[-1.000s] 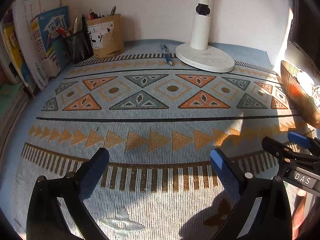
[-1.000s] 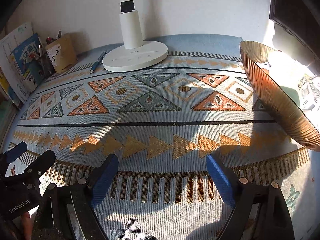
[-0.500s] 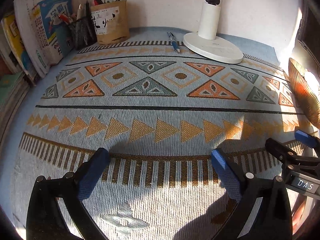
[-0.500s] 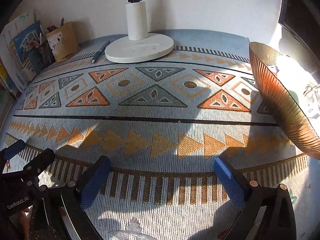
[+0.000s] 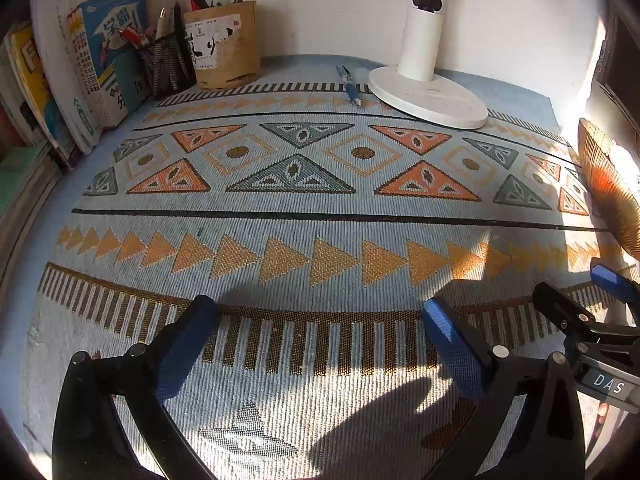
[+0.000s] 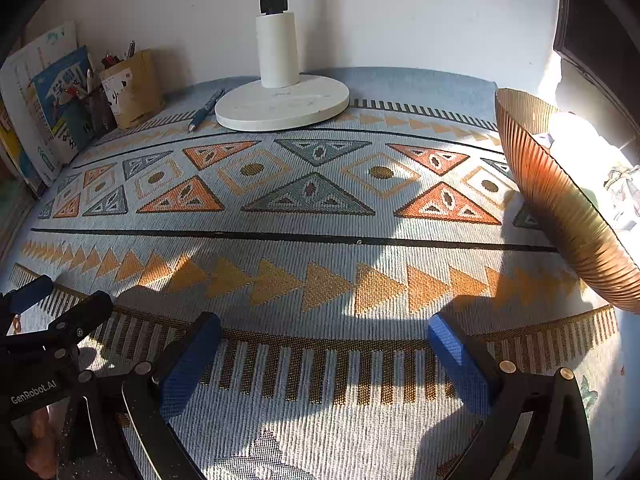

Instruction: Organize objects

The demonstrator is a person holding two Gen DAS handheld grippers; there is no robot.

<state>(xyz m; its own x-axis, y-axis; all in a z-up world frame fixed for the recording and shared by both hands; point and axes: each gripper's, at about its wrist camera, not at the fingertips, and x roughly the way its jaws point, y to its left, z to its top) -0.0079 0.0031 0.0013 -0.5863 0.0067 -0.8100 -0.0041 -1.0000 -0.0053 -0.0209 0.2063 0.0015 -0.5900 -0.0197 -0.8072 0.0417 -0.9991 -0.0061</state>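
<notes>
Both tongs hung low over the patterned cloth [image 5: 320, 224] on the counter, side by side. The left tongs [image 5: 320, 336] stood released and empty; the right tongs [image 6: 324, 348] had just been opening and gripped nothing. The one stray item, a blue pen [image 5: 349, 85], lay far off, touching the lamp base [image 5: 430, 96]. I judged it best pinched mid-barrel, then dropped into the pen holder [image 5: 224, 46].

My pen [image 5: 349, 85] is lying on the surface [image 5: 320, 220] just left of the lamp base [image 5: 428, 96]. Two pen holders [image 5: 222, 46] are standing far left, books [image 5: 80, 64] leaning beside them; a bowl [image 6: 568, 208] is sitting at the right.
</notes>
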